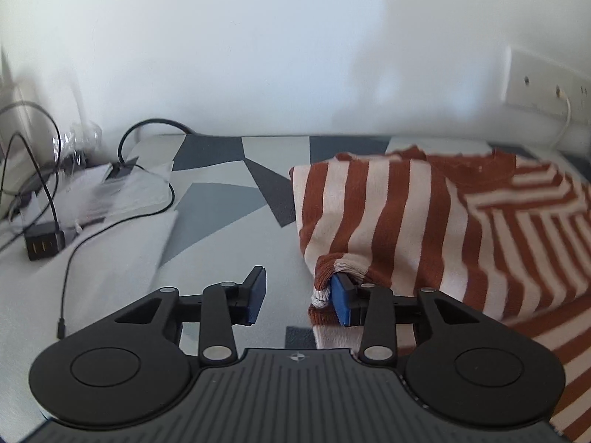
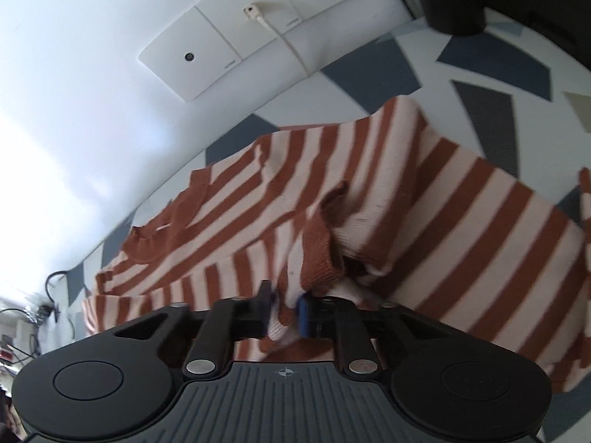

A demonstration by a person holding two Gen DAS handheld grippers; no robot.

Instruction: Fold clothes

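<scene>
The right gripper (image 2: pixel 283 312) pinches an edge of the rust-and-cream striped sweater (image 2: pixel 424 199), seemingly to carry a fold across, while the left gripper (image 1: pixel 299 295) stands wide apart, one pad touching a cuff but clamping nothing, the garment lying partly doubled on the geometric-patterned bedsheet (image 1: pixel 229 184).

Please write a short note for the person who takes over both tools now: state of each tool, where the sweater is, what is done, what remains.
Left tool: open, its right finger against the sweater cuff, gripping nothing.
Right tool: shut on a fold of the striped sweater.
The sweater lies on the patterned cover, near the wall; one sleeve already lies across the body.
Left: finish folding and flatten it.
</scene>
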